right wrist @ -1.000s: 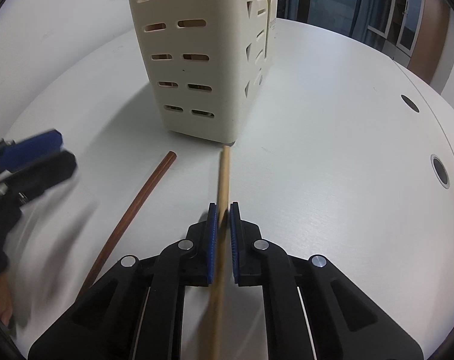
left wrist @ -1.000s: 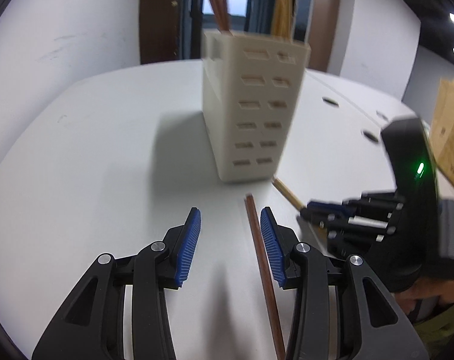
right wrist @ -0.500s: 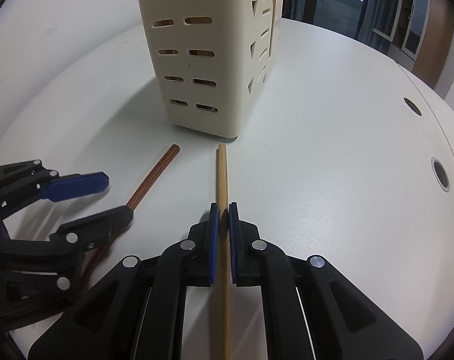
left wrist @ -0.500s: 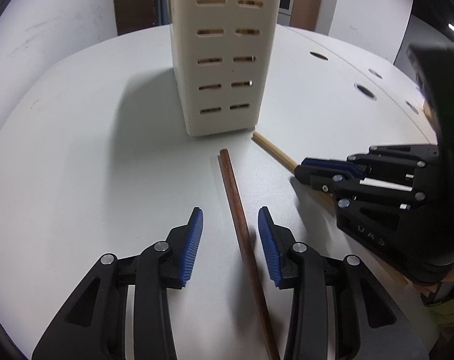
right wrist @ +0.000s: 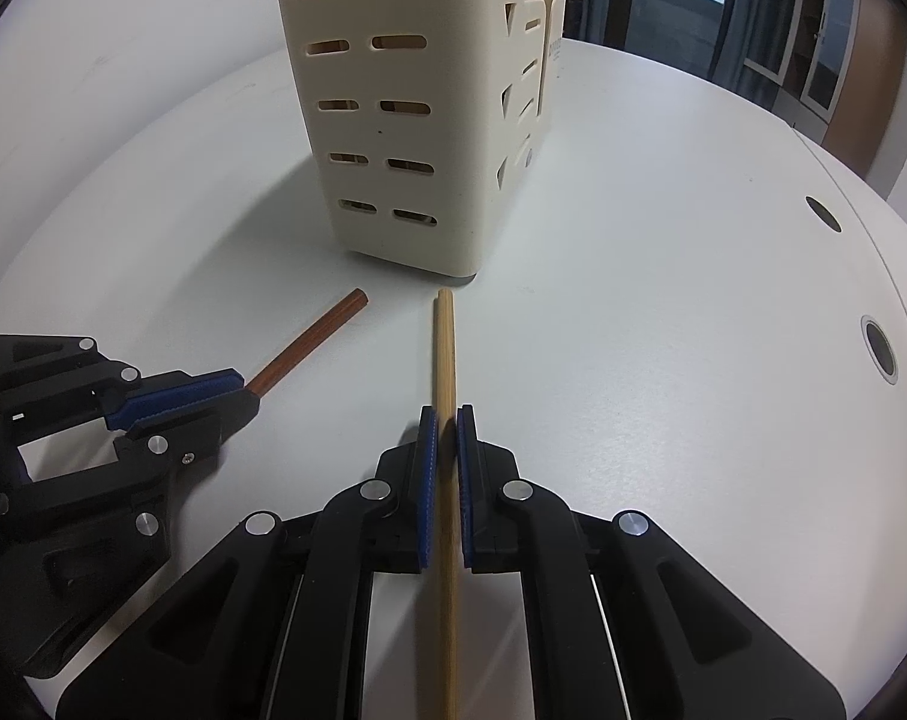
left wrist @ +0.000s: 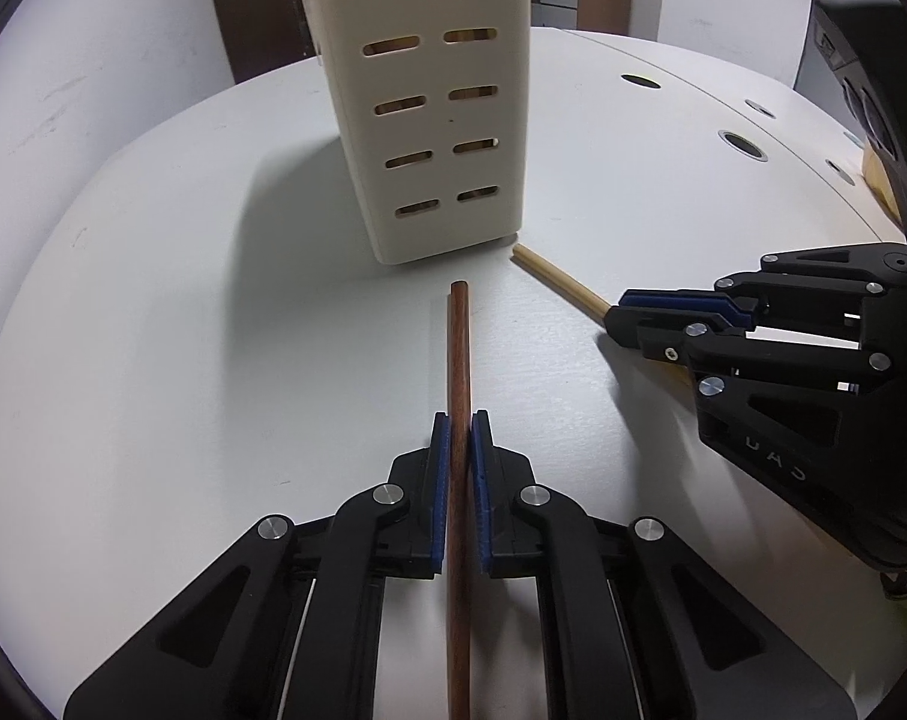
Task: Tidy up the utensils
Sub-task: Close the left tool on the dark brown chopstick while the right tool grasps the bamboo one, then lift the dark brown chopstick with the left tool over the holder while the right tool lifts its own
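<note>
2 chopsticks lie on the white tabletop (left wrist: 153, 360) just before the cream slotted holder (left wrist: 435, 114). The left tongs (left wrist: 459, 450), jaws having just closed, clench the dark chopstick (left wrist: 458, 354); the right tongs (right wrist: 446, 438) clench the pale chopstick (right wrist: 443, 348). Neither is lifted or stowed yet. Open tabletop surrounds both; the holder's near wall stands close ahead.

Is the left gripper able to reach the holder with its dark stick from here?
Probably yes. The left gripper is shut on the dark stick, whose tip lies just short of the holder, with only bare table between. The opening on top is out of view.
</note>
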Tool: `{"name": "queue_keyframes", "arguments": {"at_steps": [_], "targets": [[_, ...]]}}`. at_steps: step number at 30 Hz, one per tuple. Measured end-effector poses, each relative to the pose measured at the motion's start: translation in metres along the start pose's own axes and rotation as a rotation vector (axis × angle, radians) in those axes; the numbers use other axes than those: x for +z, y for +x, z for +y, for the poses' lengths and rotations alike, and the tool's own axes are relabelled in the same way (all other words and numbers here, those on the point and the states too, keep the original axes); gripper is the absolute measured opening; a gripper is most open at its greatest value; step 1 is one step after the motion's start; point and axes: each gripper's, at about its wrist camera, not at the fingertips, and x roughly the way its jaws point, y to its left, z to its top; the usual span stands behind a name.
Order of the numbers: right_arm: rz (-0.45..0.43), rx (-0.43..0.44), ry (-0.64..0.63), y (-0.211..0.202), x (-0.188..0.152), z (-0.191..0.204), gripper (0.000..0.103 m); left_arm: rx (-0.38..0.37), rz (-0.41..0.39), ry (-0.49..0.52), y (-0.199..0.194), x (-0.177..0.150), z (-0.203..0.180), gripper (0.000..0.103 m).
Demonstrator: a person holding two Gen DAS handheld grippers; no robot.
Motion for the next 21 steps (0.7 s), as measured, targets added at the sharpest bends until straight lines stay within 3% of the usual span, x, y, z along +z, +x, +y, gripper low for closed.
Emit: {"name": "queue_keyframes", "arguments": {"at_steps": [6,13,21], "targets": [[-0.009,0.018,0.004,-0.005,0.001,-0.002,0.007,-0.003,-0.037,-0.03,-0.008,0.004,0.004,0.006],[-0.128,0.023,-0.007,-0.04,0.004,0.004,0.007,-0.025,-0.127,-0.098,-0.037,0.01,0.022,0.006],[-0.27,0.041,0.022,-0.073,0.006,0.002,0.007,-0.046,-0.335,-0.132,-0.085,0.014,0.025,0.006]]}}
